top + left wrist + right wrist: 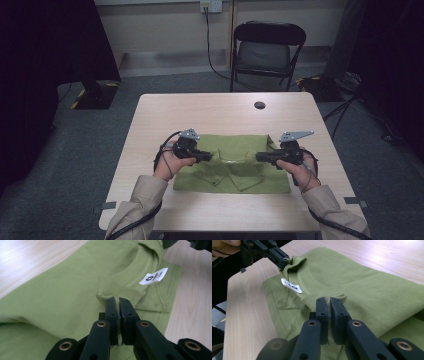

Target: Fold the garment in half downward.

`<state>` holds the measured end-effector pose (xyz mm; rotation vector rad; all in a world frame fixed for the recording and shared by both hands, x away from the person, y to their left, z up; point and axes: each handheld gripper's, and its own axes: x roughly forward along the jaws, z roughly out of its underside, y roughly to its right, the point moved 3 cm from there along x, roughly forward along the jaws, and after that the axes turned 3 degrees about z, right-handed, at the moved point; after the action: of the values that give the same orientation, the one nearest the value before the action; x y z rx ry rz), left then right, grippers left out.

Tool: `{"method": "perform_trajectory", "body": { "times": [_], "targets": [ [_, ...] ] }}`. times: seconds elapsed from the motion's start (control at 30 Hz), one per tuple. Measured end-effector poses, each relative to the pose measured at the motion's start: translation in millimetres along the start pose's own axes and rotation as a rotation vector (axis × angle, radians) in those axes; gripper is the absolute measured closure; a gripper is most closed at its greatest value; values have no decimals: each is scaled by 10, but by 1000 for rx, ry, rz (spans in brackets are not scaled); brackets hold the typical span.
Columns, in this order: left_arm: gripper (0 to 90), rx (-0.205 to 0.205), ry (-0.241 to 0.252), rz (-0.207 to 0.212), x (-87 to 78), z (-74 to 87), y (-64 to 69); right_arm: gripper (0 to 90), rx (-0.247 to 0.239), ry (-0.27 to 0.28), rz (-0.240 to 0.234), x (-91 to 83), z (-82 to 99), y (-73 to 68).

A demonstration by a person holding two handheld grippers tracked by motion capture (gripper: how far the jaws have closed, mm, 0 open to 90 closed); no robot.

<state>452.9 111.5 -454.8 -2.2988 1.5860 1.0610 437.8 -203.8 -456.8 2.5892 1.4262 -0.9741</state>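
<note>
A green shirt [235, 167] lay folded on the pale tabletop [150, 125] toward the person's side, its collar near the middle of the pile and its long axis running from one hand across to the other. At the left, the left gripper [209, 157] pointed inward toward the collar, its jaws closed tight on a raised pinch of the collar band [110, 293], as the left gripper view showed, with cloth bunched just beyond the tips. Between the two tools sat the neck opening, and the white label [153, 277] lay inside it, nearer the far side of the collar from the left gripper. At the right, the right gripper [260, 157] faced back toward its partner, jaws likewise clamped shut on the opposite side of the collar [329, 296], a fold of fabric humped up just past the tips. Both tools held the garment at about the same height over the pile, level with each other and well apart, so neither hand was the nearer. The coming move appeared to turn on that line between them: the collar stretched crosswise, the shirt's body lying toward the far edge and its hem side toward the person.
</note>
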Motion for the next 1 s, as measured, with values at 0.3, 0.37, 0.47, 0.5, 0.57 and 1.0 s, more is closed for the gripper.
{"method": "perform_trajectory", "body": {
  "times": [0.3, 0.37, 0.47, 0.5, 0.57, 1.0],
  "targets": [
    [860, -22, -27, 35, 94, 187, 14, 853, 0, -22, -4, 69, 206, -31],
    [857, -25, -34, 37, 118, 229, 4, 851, 1, -33, -3, 93, 252, -33],
    [856, -33, -34, 39, 150, 280, -4, 849, 3, -42, -3, 124, 317, -26],
    [857, -35, -37, 38, 160, 294, -3, 848, 4, -44, 1, 131, 337, -20],
    [856, -36, -39, 33, 169, 309, -4, 846, 1, -47, 0, 139, 354, -19],
    [851, -36, -34, 30, 212, 451, -5, 821, -26, -73, 25, 176, 470, -4]
  ]
}}
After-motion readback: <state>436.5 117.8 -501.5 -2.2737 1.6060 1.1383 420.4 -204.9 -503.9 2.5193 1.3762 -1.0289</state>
